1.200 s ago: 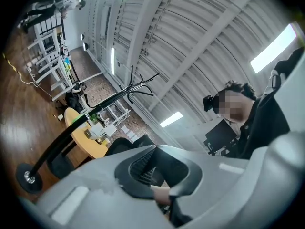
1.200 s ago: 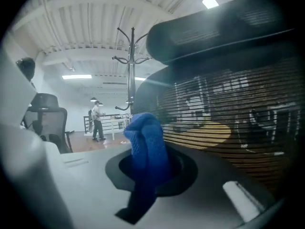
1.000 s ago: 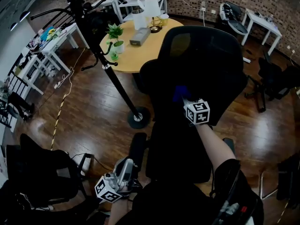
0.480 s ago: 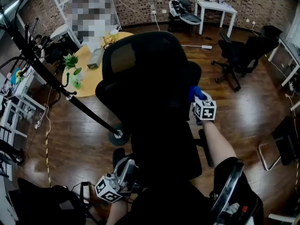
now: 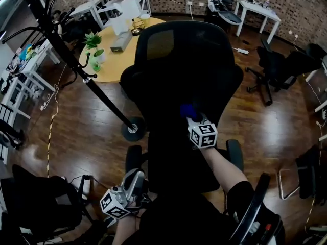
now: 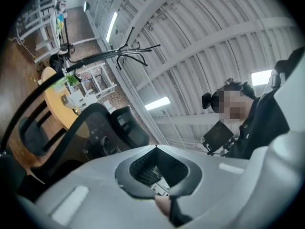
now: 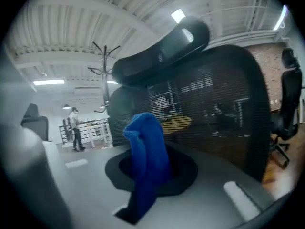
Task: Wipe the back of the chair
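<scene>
Mid-wipe: right gripper (image 5: 190, 116) clamped on blue cloth (image 7: 145, 161), low on chair back (image 5: 179, 70); upper area likely left. Left gripper (image 5: 134, 180) closed, empty.

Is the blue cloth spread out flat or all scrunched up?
Scrunched up. The blue cloth sticks up in a crumpled lump, pinched in the right tool, beside the chair's mesh back.

Nothing legible anywhere: no words, labels, brand names, numbers or signs in any view. The only printed marks are black-and-white square patterns on the white cube of the right gripper (image 5: 187, 113), centre of the head view, and the left gripper (image 5: 136, 174), lower left; they spell nothing.
</scene>
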Tool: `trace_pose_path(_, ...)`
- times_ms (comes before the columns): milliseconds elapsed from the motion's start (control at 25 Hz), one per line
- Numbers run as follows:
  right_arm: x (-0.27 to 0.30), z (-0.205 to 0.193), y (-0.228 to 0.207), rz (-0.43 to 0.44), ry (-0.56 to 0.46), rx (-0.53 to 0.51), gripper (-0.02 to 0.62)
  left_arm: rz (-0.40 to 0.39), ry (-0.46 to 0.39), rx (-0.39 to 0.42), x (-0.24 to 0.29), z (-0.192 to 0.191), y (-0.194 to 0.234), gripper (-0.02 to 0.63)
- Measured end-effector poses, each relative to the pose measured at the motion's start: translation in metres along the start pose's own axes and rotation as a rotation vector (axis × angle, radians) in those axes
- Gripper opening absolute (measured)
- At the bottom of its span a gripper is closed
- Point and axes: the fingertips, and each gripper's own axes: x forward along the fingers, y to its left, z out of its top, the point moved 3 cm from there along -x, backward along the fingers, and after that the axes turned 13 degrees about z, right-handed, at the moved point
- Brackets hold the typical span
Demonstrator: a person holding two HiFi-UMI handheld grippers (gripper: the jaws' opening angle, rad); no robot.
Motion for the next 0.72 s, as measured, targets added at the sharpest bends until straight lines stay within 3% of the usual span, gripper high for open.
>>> trace_pose_path(160,0.075,-0.023,0.079,0.205,0.072,-0.013,0.035,0.115,-0.099,0.025,-0.042,0.023,0.009,-0.006)
trace_pose_path(280,0.123,-0.045,0.112,0.271,0.156,-0.055,0.035,0.218,-0.164,0.048,-0.080,0.036,0.014,-0.006)
trace_pose_path(480,0.168,-0.064,0.100,0.241,0.218,-0.062,0.035,0.326,-0.220,0.069,-0.115,0.042,0.020,-0.006)
trace_pose_path(720,0.137,-0.071,0.061,0.190,0.208,-0.092,0.035,0.285,-0.159,0.054,-0.108,0.031,0.030,-0.006)
